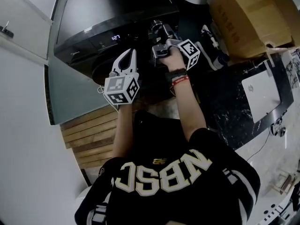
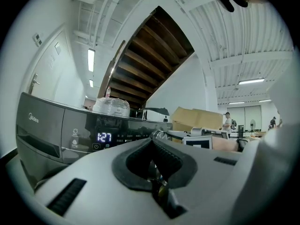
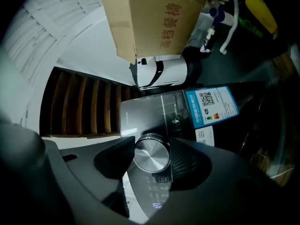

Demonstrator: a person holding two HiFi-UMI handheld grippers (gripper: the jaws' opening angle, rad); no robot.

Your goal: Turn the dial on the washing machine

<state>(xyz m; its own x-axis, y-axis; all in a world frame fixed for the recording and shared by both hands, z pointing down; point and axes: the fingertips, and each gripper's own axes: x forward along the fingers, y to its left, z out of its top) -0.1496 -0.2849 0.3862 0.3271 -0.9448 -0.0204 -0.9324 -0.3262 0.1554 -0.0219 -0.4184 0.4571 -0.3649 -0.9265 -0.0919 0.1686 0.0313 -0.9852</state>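
Gripping the dial of the washing machine, my right gripper reaches to the far side of the scene. Its two pads sit against opposite sides of the round brushed-metal knob, so the jaws stand wide and are closed on it. The dial sits on the machine's dark control panel, to the right of the lit display, which reads 1:27. In the right gripper view a blue and white label lies on the machine's front beyond the dial.

My left gripper is held nearer to me and to the left of the right one. It points at the panel, apart from it. Its jaws are pressed together with nothing between them, as the left gripper view shows where the ribbed pads meet.

To the far right of the machine stands a cardboard box. Nearer on the right runs a dark marbled counter that bears a white closed laptop. On the left, below the machine's front, lies a stretch of wooden slats. On top of the machine, seen from the left gripper view, rests a clear wrapped bundle.
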